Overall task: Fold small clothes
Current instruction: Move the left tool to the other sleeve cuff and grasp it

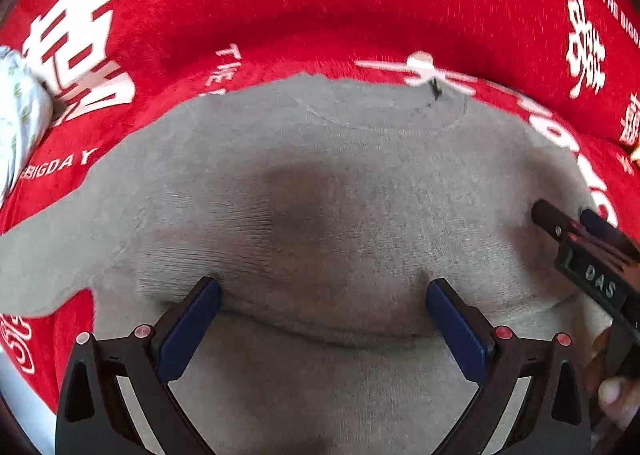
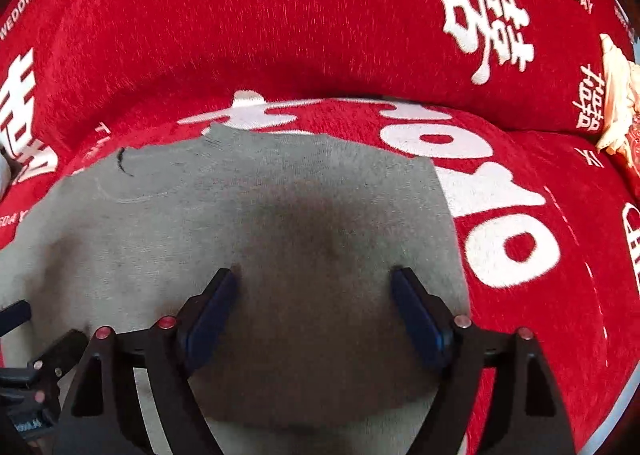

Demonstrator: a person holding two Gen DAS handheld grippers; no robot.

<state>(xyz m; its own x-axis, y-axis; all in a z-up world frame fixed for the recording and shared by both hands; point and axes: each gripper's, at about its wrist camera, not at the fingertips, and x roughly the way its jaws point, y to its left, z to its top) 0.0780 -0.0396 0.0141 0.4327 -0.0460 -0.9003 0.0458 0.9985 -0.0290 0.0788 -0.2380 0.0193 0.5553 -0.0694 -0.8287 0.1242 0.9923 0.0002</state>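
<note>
Both wide-spread tools (image 1: pixel 323 297) (image 2: pixel 314 285), tilted steeply over grey garment (image 1: pixel 320 183).

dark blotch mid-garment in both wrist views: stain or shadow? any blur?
Left wrist: soft-edged patch on the grey garment ahead of the open left gripper, likely shadow; red cover streaked by motion blur. Right wrist: same patch ahead of the open right gripper; fisheye bends edges.

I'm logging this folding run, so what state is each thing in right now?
Grey garment: lying flat on the red cover, a crease across its near part.
Left gripper: open over the garment, nothing between its pads.
Right gripper: open over the garment, holding nothing.
Red cover: spread under the garment.
</note>
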